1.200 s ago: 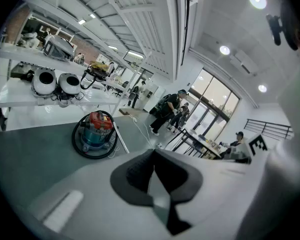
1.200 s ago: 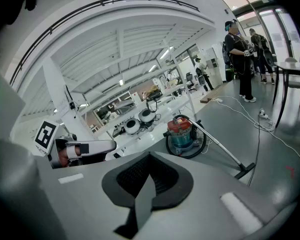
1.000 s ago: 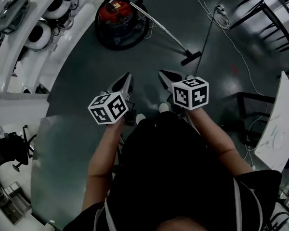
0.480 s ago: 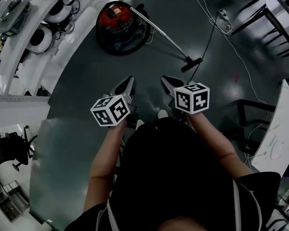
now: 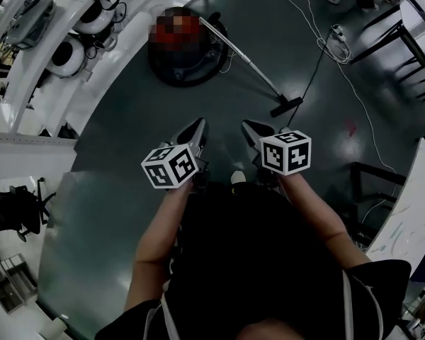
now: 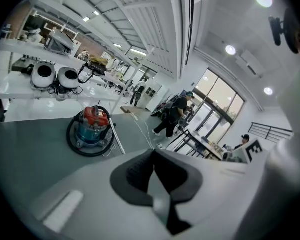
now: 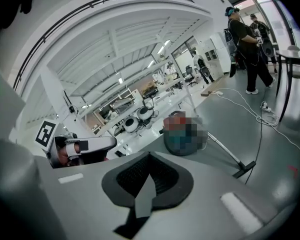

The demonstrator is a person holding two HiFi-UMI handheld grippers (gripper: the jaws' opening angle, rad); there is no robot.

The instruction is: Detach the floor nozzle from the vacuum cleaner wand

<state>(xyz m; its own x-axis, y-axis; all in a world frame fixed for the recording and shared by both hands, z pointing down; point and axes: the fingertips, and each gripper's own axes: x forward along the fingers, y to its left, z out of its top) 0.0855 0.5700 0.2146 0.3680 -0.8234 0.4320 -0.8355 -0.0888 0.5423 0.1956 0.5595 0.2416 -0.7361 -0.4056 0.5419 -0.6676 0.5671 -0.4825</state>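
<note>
Both grippers sit at the centre of the head view, side by side; the left gripper (image 5: 197,127) has its jaws pressed together on nothing, and so has the right gripper (image 5: 251,127); the floor nozzle (image 5: 286,107) lies on the dark floor (image 5: 113,211) up and to the right, clear of both, joined to the wand (image 5: 244,54); the wand slants up-left to the vacuum cleaner (image 5: 198,68) at upper centre.

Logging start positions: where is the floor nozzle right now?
In the head view, the floor nozzle lies right of centre, at the end of the wand, beyond the right gripper and apart from it.
</note>
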